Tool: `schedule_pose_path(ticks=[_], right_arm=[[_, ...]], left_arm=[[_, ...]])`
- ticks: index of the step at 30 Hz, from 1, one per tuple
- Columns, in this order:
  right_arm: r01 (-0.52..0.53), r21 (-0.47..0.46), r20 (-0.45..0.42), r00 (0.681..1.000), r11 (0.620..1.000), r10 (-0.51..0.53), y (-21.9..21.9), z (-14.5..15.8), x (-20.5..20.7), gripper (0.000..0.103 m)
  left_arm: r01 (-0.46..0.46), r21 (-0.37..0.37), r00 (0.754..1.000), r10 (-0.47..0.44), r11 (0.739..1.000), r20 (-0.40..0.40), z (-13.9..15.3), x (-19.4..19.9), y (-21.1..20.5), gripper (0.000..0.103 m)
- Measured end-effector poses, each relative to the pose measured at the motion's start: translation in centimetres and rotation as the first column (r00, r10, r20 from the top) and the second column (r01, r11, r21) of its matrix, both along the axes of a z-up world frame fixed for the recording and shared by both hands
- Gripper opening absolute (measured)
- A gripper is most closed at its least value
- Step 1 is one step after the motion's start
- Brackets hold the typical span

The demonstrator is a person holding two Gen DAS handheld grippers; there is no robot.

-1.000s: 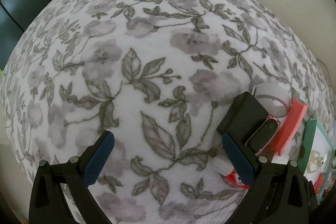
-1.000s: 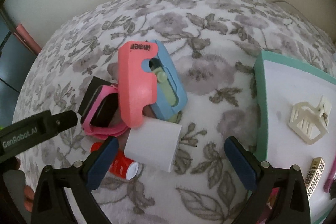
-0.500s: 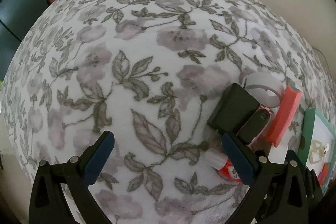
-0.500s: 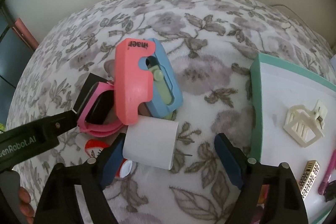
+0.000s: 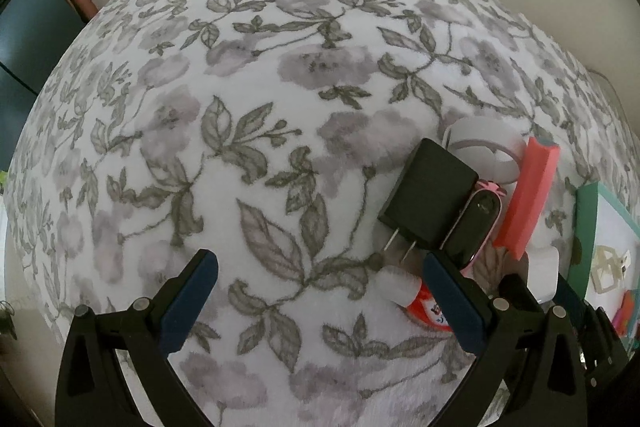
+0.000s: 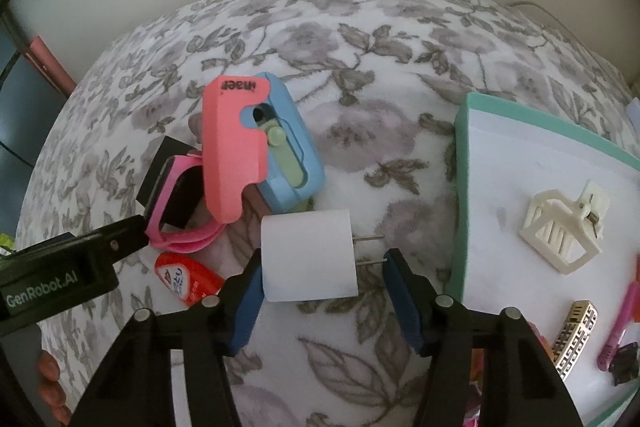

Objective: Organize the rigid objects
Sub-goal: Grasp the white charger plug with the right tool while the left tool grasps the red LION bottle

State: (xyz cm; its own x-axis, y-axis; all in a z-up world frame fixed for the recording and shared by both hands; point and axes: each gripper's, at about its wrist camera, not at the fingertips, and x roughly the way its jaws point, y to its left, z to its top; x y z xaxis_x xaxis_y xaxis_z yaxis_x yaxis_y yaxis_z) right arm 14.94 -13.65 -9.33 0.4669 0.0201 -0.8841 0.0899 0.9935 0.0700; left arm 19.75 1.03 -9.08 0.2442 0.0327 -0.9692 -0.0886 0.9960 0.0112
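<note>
A white plug adapter (image 6: 308,255) lies on the floral cloth, prongs pointing right. My right gripper (image 6: 322,291) is open with a blue finger on either side of it. Behind it lie a pink and blue plastic case (image 6: 248,155), a pink watch (image 6: 180,211), a black plug adapter (image 5: 428,203) and a red and white tube (image 6: 184,277). My left gripper (image 5: 320,303) is open and empty over bare cloth, left of the black adapter. The white adapter (image 5: 542,269) also shows in the left wrist view.
A green-rimmed white tray (image 6: 460,163) at the right holds a cream hair claw (image 6: 560,231), a gold patterned clip (image 6: 572,327) and a pink pen (image 6: 620,323). A white tape ring (image 5: 484,155) lies behind the black adapter. A wall stands behind the table.
My right gripper has moved forward and narrowed around the white adapter. My left gripper has pulled back, so the cluster shows more fully.
</note>
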Motion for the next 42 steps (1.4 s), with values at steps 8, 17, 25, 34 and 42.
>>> schedule_pose_path(ticks=[8,17,25,34,42], right_arm=[[-0.009,0.015,-0.012,1.0,1.0,0.01,-0.3,0.3,-0.5,0.061],[-0.001,0.028,0.003,1.0,1.0,0.001,-1.4,1.9,-1.3,0.061],[0.007,-0.005,0.027,1.0,1.0,-0.007,-2.2,4.0,-1.8,0.061],[0.027,-0.01,0.069,0.997,1.0,-0.027,-3.2,6.4,-2.2,0.061],[0.044,-0.008,0.06,0.997,0.999,-0.044,-4.0,6.4,-2.2,0.061]], left_arm=[[0.009,-0.022,1.0,-0.009,1.0,-0.008,0.2,-1.5,0.3,0.102],[0.051,-0.115,0.999,-0.052,0.992,-0.012,1.0,-2.6,-0.3,0.102],[0.053,-0.159,0.998,-0.056,0.986,-0.014,1.1,-2.9,0.1,0.102],[0.099,-0.162,0.994,-0.105,0.982,-0.028,0.3,-2.3,-0.4,0.102],[0.186,-0.139,0.98,-0.194,0.973,-0.05,-1.0,-2.2,-2.5,0.102]])
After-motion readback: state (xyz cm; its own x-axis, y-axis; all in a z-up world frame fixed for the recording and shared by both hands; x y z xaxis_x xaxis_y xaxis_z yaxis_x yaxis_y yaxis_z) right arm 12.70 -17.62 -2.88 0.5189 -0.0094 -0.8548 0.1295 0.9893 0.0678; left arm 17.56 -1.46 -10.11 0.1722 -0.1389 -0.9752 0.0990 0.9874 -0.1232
